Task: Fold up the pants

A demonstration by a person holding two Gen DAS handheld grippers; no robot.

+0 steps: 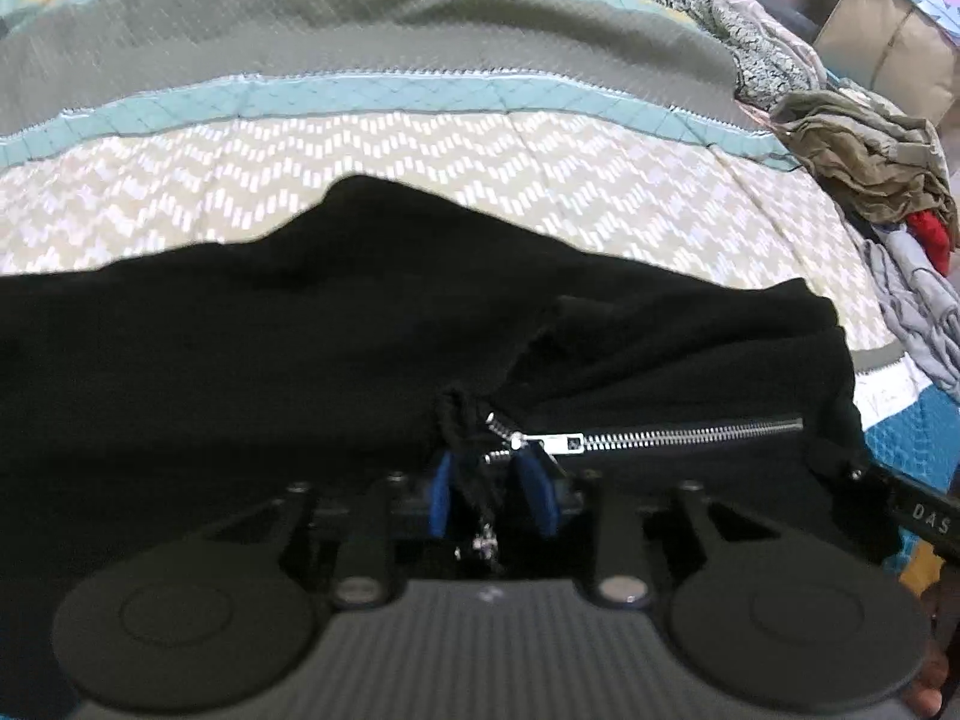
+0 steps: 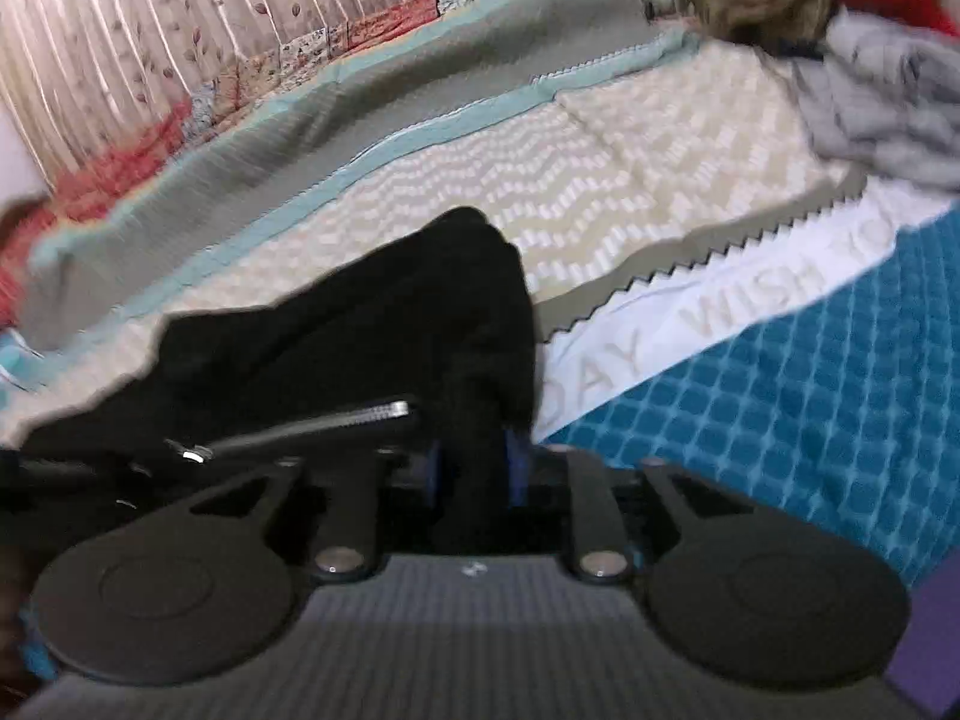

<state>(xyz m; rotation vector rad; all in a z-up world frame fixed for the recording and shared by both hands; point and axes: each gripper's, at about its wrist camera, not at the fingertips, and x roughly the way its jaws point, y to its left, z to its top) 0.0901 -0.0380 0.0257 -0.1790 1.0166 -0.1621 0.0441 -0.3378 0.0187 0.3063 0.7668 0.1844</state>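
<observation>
Black pants [image 1: 270, 348] with a silver zipper [image 1: 660, 435] lie spread on a patterned quilt. My left gripper [image 1: 489, 495], with blue pads [image 1: 440, 492], is shut on a bunched bit of the black fabric beside the zipper pull. In the right wrist view the pants [image 2: 372, 330] rise in a fold in front of me, the zipper [image 2: 336, 420] to the left. My right gripper [image 2: 474, 474] is shut on the black fabric, its blue pads [image 2: 513, 456] mostly hidden by it. The other gripper's black body [image 1: 912, 510] shows at the pants' right edge.
The quilt [image 1: 420, 156] has cream zigzag, teal and grey bands, with a blue checked part [image 2: 810, 396] at the right. A heap of loose clothes [image 1: 870, 162] lies at the right, also seen in the right wrist view [image 2: 870, 90]. A curtain [image 2: 150, 18] hangs behind.
</observation>
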